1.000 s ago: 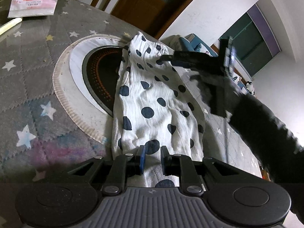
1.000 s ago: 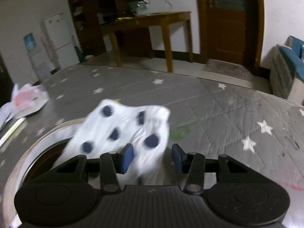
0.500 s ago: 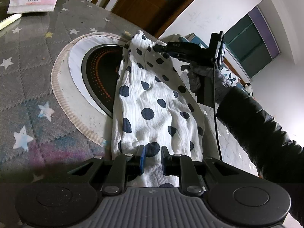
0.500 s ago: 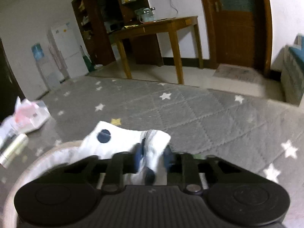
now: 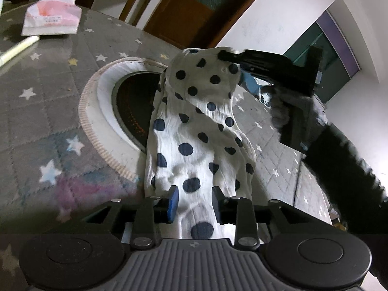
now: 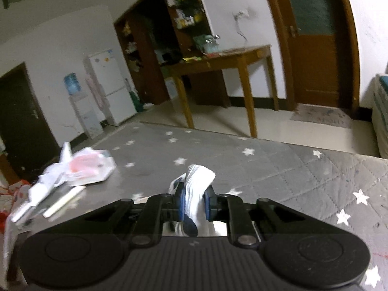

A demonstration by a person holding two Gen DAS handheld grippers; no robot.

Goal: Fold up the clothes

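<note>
A white garment with dark blue dots stretches from my left gripper up toward the right one. My left gripper sits at its near end, and its jaws are opening with the cloth still lying between the blue pads. My right gripper, in a gloved hand with a dark sleeve, is shut on the far end and holds it raised above the mat. In the right wrist view a bunched white fold sticks out between the shut jaws of the right gripper.
The garment drapes over a round white-rimmed dark disc on a grey star-patterned mat. A pink and white packet and a white tube lie at the far left. A wooden table stands beyond the mat.
The right gripper closed on the garment's far end and lifted it, so the cloth now rises in a slope. The left gripper's jaws have spread apart around the near end.
</note>
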